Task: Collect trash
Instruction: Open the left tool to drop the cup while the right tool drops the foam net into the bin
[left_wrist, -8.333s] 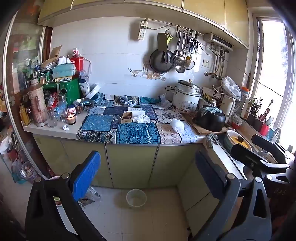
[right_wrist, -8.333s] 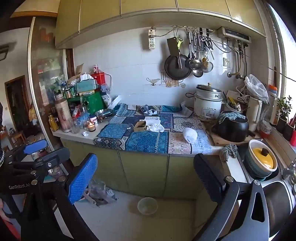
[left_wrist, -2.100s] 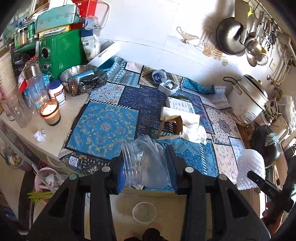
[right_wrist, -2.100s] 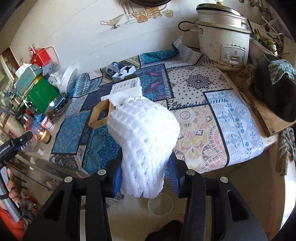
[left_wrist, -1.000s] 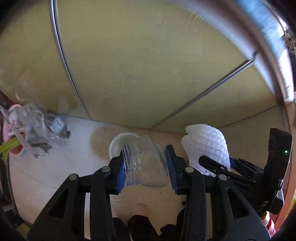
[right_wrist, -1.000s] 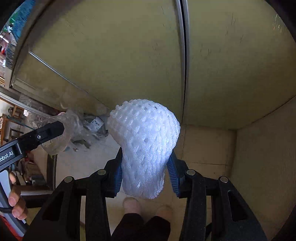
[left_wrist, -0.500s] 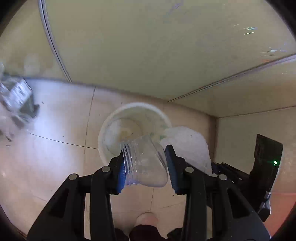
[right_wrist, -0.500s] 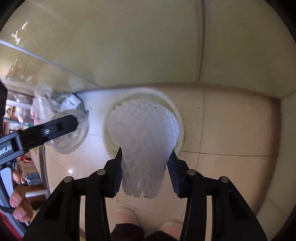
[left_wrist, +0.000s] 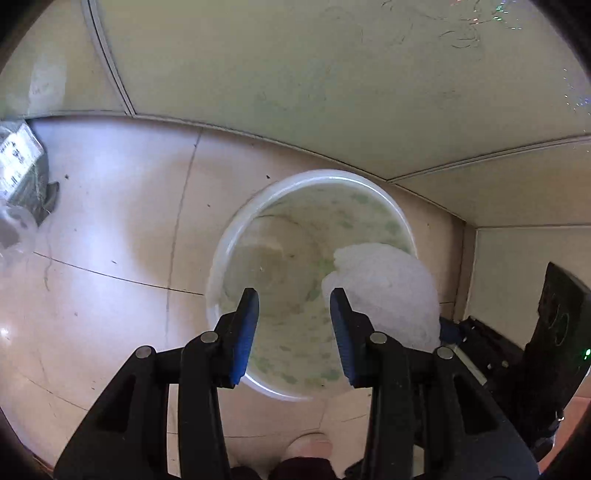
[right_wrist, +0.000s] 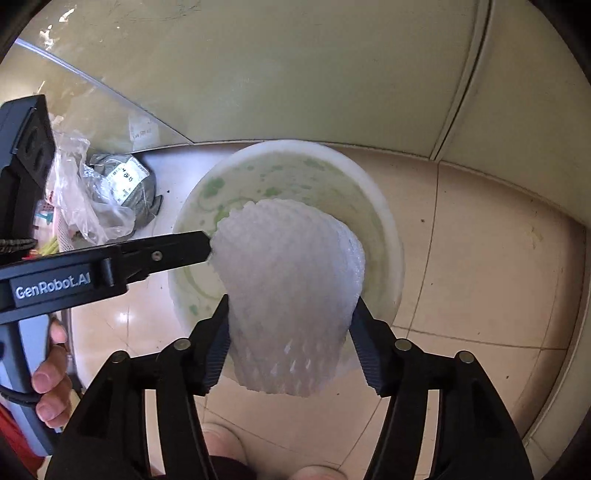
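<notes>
Spread jaws on the left gripper frame nothing but the bin beneath them, its blue pads standing apart with the bin's stained inside showing between; the right gripper has its jaws pressed onto the foam net, pinching the lower part so the wider end bulges forward over the bin's mouth; held that way, the net should fall straight in once the jaws part, needing no toss. Both tools hang over the same white bin on the tiled floor, which sits close against the cabinet doors; from the left wrist view the net shows just right of the left gripper and overlaps the bin's rim, so it seems well enough placed. The left gripper, seen side-on from the right wrist view, nearly touches the net's edge; whether they actually touch I cannot tell. A crumpled plastic bag and a grey packet lie on the floor to the left, near the bin but outside it; whether they count as trash is unclear. My judgement: letting go of the net is the step in hand.
</notes>
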